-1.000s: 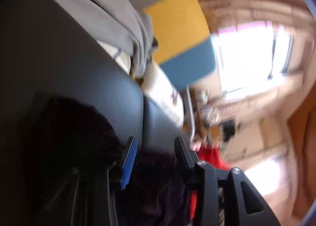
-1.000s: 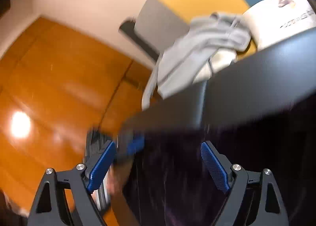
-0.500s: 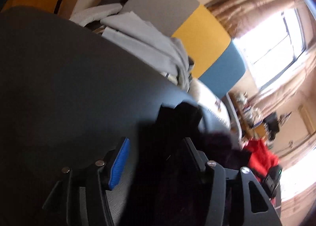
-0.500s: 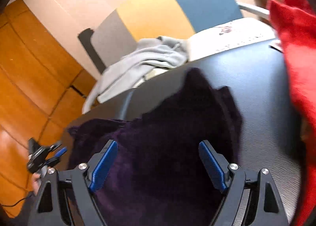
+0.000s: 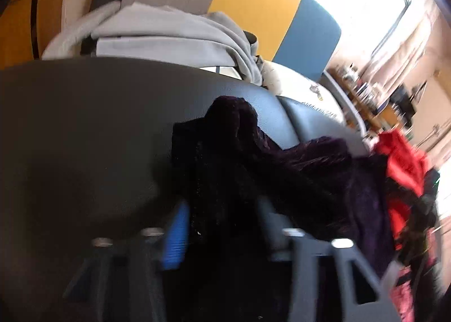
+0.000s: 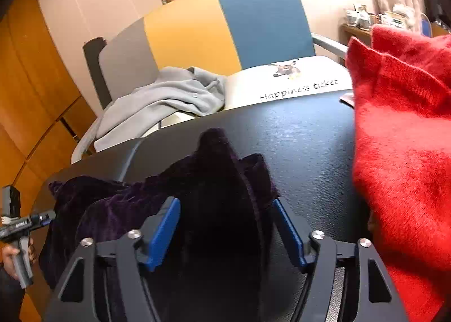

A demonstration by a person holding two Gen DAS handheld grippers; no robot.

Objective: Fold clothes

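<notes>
right wrist – purple garment [image 6: 220, 181] between right gripper's [image 6: 225, 226] spread fingers.

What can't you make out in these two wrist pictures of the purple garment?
- Left wrist: left gripper fingertips are blurred and buried in the dark purple garment, so grip unclear.
- Right wrist: garment's near edge is hidden behind the right gripper.
- Red sweater is cut off by the right edge.

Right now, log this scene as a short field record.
surface: black padded table
being folded: dark purple velvet garment, bunched
left gripper: around the garment
right gripper: around the garment, jaws apart
waiting: fuzzy red sweater, right side
behind: grey garment on colour-block chair
</notes>
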